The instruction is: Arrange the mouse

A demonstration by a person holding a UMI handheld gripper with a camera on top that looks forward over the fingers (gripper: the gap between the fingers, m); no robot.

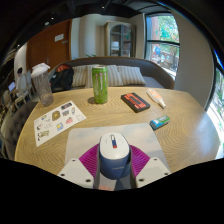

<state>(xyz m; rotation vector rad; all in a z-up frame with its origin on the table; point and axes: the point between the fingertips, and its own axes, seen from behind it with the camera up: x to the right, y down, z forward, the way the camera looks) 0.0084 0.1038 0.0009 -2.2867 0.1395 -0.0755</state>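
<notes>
mouse [113, 153], white with a grey middle strip, sits at the bottom centre of the frame between the two fingers of the hand-held gripper [113, 160]. the magenta pads [90, 158] lie close along both of its sides, and the fingers look closed in on it, though whether both actually press on it cannot be told from this view. the mouse's front end points up the frame toward the middle of the tabletop [120, 122], a rounded light wooden surface.

just above centre stands a tall green can [99, 84], upright. to its right lies a dark flat box [134, 101] with a reddish face, and just right of that a pale marker-like stick [156, 98] lies slanted. lower right of those, near the tabletop's edge, is a small teal object [159, 122], well apart from the mouse.

at the left of the frame a white sheet with small pictures [58, 120] lies flat on the wood. above it, at the upper left, a clear cup [42, 84] stands upright near the tabletop's far edge.

beyond the tabletop a bench seat with striped cushions [125, 74] runs across the upper middle, and windows [161, 42] show at the upper right.
</notes>
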